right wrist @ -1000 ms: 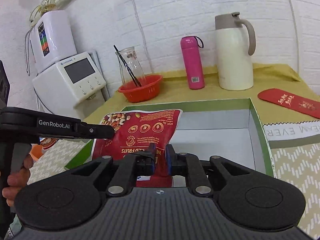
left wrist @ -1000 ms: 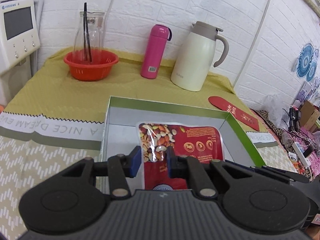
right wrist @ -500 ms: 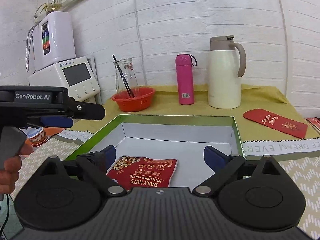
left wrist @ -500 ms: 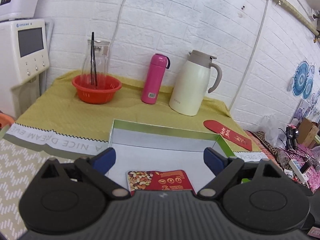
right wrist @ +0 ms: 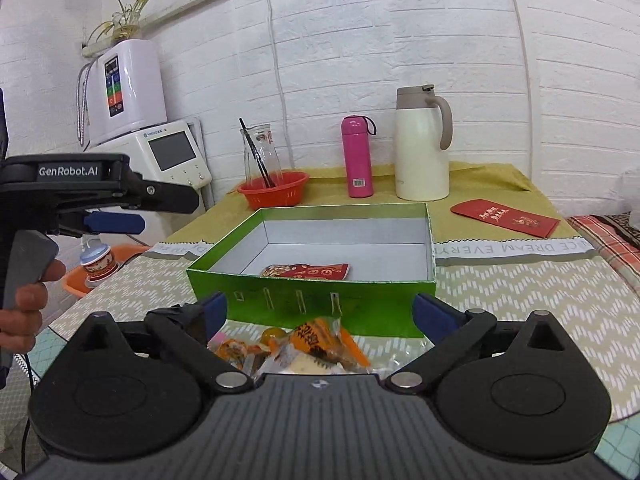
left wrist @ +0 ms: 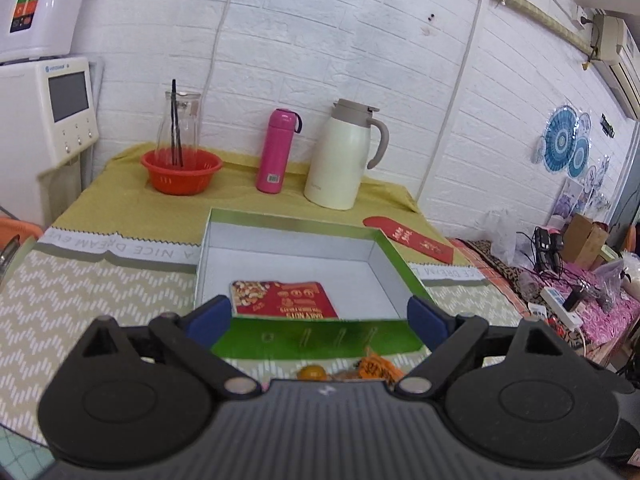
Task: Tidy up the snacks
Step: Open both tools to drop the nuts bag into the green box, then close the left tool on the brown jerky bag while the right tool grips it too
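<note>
Right wrist: green box [right wrist: 320,300] holds red nut packet [right wrist: 306,271]; each gripper gapes empty

A cloth-covered table [right wrist: 520,280] carries a green box [right wrist: 280,300], wrapped snacks [right wrist: 312,344], basket [right wrist: 274,196], bottle [right wrist: 358,158], jug [right wrist: 420,152], red envelope [right wrist: 504,216].

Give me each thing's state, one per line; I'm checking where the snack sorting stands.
Box: open, no lid on.
Nut bag: lying flat inside the box.
Loose snacks: on the table, outside the box's near wall.
Left hand-held gripper: open, nothing held.
Right hand-held gripper: open, nothing held.
Pink bottle: upright, capped.
Jug: upright, lid shut.
Red envelope: flat on the cloth.
</note>
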{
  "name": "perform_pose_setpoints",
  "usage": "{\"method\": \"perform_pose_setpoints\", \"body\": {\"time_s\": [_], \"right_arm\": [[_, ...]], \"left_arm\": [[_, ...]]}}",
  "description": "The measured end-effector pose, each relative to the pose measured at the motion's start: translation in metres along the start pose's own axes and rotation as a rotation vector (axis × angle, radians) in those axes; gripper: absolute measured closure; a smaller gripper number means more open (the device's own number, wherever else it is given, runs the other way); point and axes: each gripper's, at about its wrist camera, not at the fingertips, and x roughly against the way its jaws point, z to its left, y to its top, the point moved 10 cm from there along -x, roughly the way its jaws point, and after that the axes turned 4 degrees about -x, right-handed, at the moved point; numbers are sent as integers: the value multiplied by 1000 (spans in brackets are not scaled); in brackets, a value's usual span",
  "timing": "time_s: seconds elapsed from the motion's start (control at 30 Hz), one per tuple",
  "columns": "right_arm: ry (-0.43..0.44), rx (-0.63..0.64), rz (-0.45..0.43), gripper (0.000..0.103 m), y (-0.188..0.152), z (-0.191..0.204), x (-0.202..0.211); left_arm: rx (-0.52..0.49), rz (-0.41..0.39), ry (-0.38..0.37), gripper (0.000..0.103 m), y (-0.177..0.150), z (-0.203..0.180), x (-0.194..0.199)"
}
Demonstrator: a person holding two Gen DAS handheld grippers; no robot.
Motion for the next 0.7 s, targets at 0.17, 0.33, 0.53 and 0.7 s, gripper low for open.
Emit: {"method": "perform_pose_setpoints", "body": {"time_s": [0.17, 0.33, 0.53, 0.7], "right_arm": [[-77, 25, -28, 0, -28, -15, 36], [-118, 40, 41, 0, -71, -26, 48], [-127, -8, 92, 0, -101, -38, 53], [-87, -17, 99, 0, -108, -36, 57]], "left_arm": [[-44, 28, -54, 14, -49, -30, 27], [-25, 119, -146, 14, -104, -57, 30], [66, 230, -245, 14, -148, -72, 30], [45, 241, -276, 14, -152, -84, 31]]}}
